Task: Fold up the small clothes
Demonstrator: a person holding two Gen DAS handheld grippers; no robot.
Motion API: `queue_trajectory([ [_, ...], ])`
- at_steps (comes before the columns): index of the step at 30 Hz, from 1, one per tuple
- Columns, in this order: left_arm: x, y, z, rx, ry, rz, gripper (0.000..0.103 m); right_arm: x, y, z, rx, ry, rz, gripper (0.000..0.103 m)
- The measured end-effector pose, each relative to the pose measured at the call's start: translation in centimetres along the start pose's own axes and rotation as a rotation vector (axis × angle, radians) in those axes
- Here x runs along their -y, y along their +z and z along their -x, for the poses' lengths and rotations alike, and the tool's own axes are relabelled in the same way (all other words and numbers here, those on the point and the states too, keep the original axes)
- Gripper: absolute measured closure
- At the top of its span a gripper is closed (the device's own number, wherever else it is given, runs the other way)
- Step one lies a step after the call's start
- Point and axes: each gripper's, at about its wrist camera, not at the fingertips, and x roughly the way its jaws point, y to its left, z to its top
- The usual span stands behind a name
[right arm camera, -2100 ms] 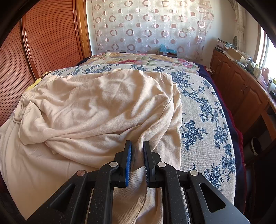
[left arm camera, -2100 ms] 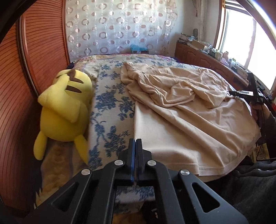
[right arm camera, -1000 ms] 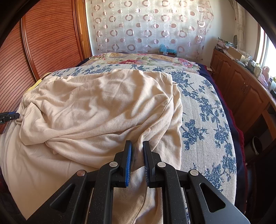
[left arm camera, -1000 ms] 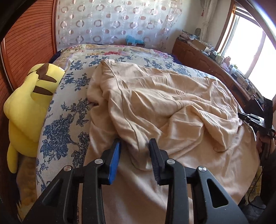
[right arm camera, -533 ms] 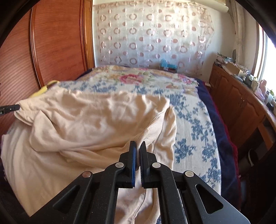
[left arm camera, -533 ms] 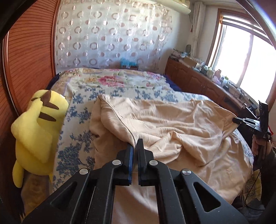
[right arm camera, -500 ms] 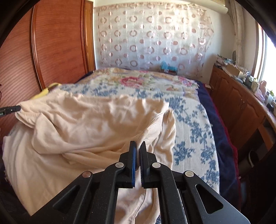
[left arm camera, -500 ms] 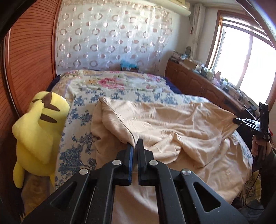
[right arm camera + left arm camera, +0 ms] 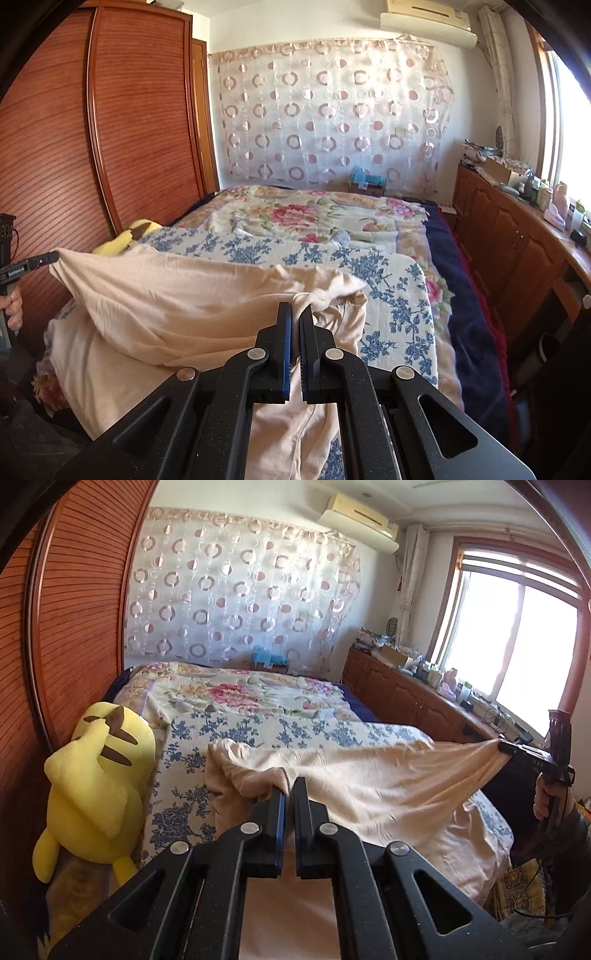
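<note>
Fabric fills the near half of the bed [image 9: 266, 705]: a beige garment [image 9: 369, 779] lifted at two corners and stretched taut between the grippers, its long axis running across the mattress from side to side. The left gripper [image 9: 290, 794] has its jaws pressed together on one bunched corner; the right gripper [image 9: 295, 317] pinches the opposite corner where a seam edge curls up. From the left wrist view the right gripper shows at the far right, a hand [image 9: 546, 801] on its handle, with the cloth's raised edge sagging between the two grips. The rest of the garment hangs down and drapes over the near edge of the bed.

Beyond the garment, the blue-flowered bedspread [image 9: 391, 291] lies bare toward the headboard end. A yellow plush toy [image 9: 96, 786] lies along the bed's left edge against the wooden wardrobe [image 9: 110, 147]. On the right, a narrow aisle separates the bed from the low wooden cabinets [image 9: 517, 240] under the window.
</note>
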Motion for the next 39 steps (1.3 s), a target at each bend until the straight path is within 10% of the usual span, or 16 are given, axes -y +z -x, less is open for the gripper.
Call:
queue_trajectory([
  [11, -1.2, 0.0, 4.6, 0.051, 0.018, 0.019, 0.098, 0.1, -1.3, 5.7, 0.023, 0.015, -0.005, 0.100],
  [21, -4.1, -7.6, 0.5, -0.187, 0.102, 0.079, 0.098, 1.1, -8.5, 1.4, -0.207, 0.008, -0.098, 0.100],
  [37, -3.6, -11.1, -1.4, -0.323, 0.154, 0.029, 0.098, 0.3, -12.5, -4.1, -0.373, -0.028, -0.056, 0.100],
  [39, -3.6, -11.1, -1.2, -0.319, 0.158, 0.028, 0.080, 0.2, -12.8, -3.8, -0.368, -0.023, -0.060, 0.100],
])
